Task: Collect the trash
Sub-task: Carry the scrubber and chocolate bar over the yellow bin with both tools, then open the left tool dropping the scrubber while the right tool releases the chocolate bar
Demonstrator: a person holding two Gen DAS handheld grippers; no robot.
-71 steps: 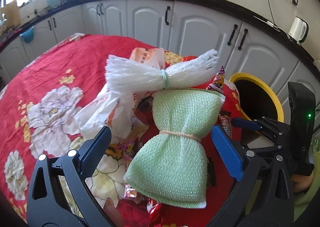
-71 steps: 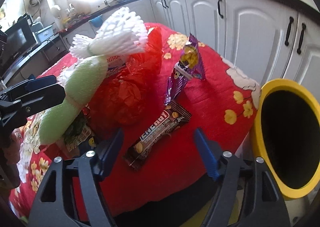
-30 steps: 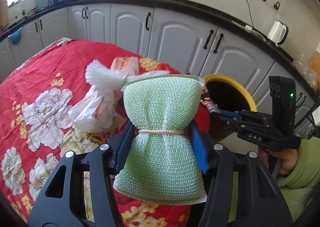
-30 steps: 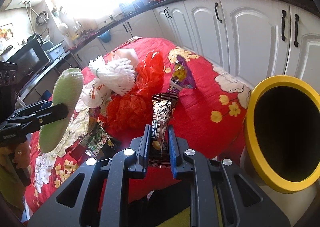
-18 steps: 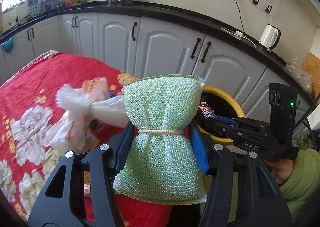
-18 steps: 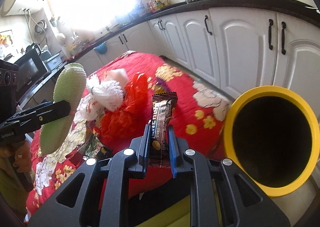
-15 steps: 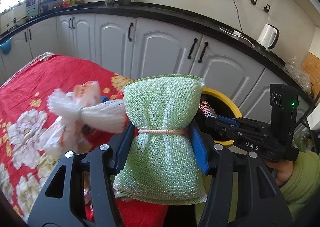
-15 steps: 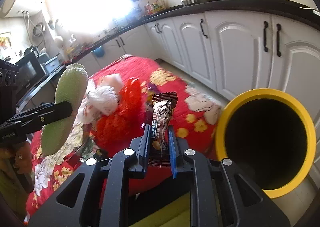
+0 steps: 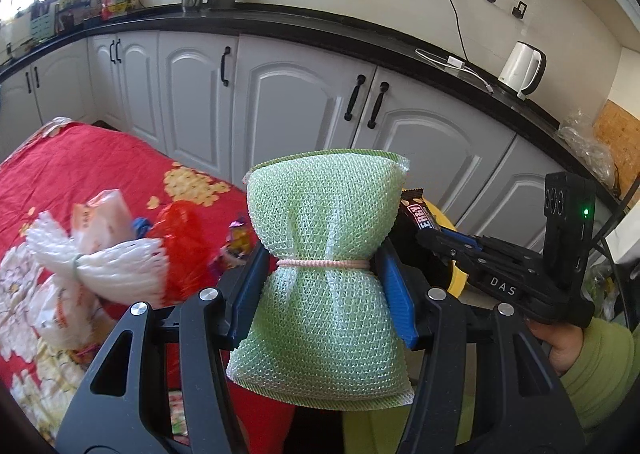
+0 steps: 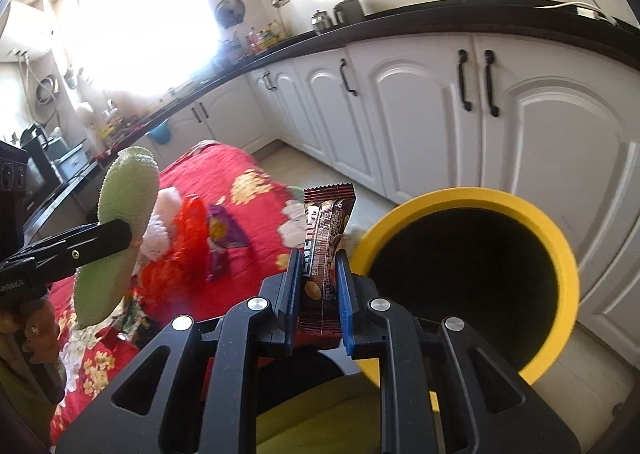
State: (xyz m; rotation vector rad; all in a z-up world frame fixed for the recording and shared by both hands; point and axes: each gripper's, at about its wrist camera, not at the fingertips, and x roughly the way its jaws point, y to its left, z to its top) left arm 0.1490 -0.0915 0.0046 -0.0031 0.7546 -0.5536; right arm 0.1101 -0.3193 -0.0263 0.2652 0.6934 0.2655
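Observation:
My left gripper (image 9: pixel 322 278) is shut on a green foam net bundle (image 9: pixel 324 254) tied with a pink band, held up in the air; it also shows in the right wrist view (image 10: pixel 116 230). My right gripper (image 10: pixel 319 274) is shut on a brown snack bar wrapper (image 10: pixel 326 238), held upright just left of the yellow-rimmed bin (image 10: pixel 464 286). In the left wrist view the wrapper (image 9: pixel 418 212) and the bin's rim (image 9: pixel 460 278) show behind the green bundle, which hides most of the bin.
On the red floral tablecloth (image 9: pixel 60 170) lie a white foam net bundle (image 9: pixel 112 270), a red plastic bag (image 9: pixel 180 230), a purple wrapper (image 10: pixel 222 234) and a white printed bag (image 9: pixel 100 214). White cabinets (image 10: pixel 420 114) stand behind the bin.
Both grippers have swung right, away from the table and toward the bin, each still holding its item. The bin's opening now sits closer to the right gripper.

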